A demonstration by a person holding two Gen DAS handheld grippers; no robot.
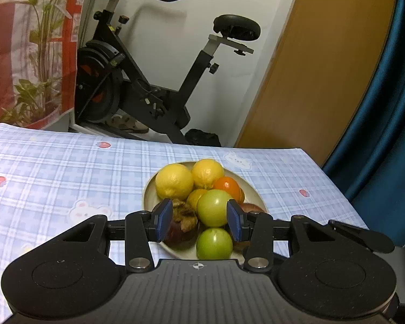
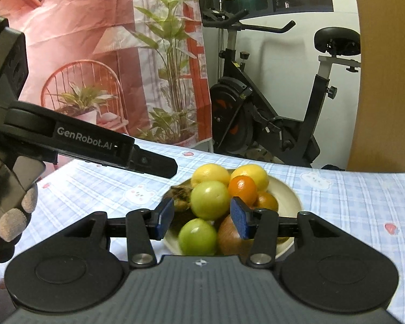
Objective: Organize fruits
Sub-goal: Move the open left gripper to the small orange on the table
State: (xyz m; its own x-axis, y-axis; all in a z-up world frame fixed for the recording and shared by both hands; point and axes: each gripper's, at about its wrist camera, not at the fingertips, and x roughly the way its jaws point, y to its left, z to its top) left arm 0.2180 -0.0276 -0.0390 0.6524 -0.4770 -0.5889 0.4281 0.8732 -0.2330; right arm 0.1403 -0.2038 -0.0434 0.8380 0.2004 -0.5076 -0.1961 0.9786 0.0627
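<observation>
A cream plate [image 1: 148,197] [image 2: 291,197] on the blue checked tablecloth holds a heap of fruit. In it are two lemons [image 1: 174,181] [image 2: 210,175], an orange tangerine [image 1: 226,187] [image 2: 242,189], two green fruits [image 1: 212,208] [image 2: 210,199], a dark mangosteen [image 1: 182,224] [image 2: 181,194] and a reddish-brown fruit [image 2: 229,236]. My left gripper [image 1: 199,222] hovers over the near side of the plate, open and holding nothing. In the right wrist view, its fingertip [image 2: 159,166] hangs above the plate's left edge. My right gripper [image 2: 202,220] also hovers open over the near fruit.
A gloved hand [image 2: 13,216] holds the left gripper. Beyond the table's far edge stand an exercise bike [image 1: 148,81] [image 2: 270,113] and a printed backdrop with plants [image 2: 108,67]. A wooden door [image 1: 324,67] and a blue curtain [image 1: 386,135] are at the right.
</observation>
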